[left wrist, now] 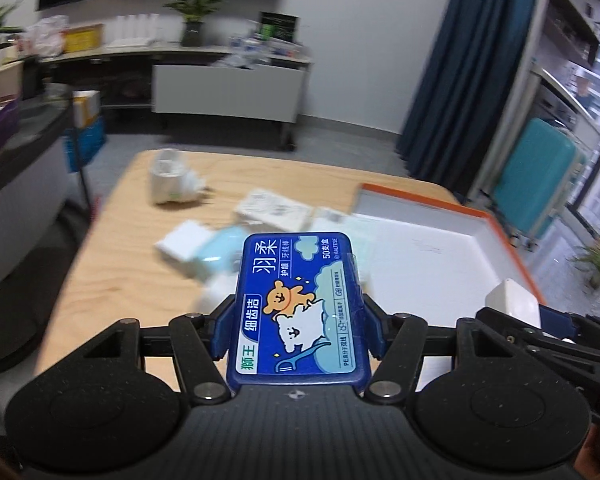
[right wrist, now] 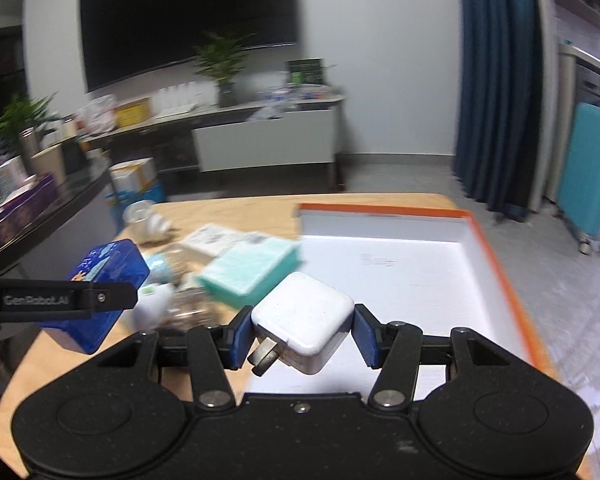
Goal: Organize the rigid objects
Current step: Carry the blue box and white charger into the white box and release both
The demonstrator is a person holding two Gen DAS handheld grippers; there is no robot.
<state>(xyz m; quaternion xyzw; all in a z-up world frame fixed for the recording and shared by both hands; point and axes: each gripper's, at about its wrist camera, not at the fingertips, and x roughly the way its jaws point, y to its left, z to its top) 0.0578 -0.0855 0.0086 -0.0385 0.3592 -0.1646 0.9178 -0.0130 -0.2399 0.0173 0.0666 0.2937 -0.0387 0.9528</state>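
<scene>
We carry 2 items above the wooden table (right wrist: 228, 208): our left gripper (left wrist: 298, 312) pinches the blue rectangular plastic floss box (left wrist: 298, 308), our right gripper (right wrist: 302, 330) the white square plug adapter (right wrist: 304, 322). Set both flat against the near edge of the orange-rimmed white tray (right wrist: 504, 276).

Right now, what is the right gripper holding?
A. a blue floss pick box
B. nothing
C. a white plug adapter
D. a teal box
C: in the right wrist view the right gripper is shut on the white plug adapter, its metal prongs showing, while the blue floss pick box sits in the left gripper.
</scene>
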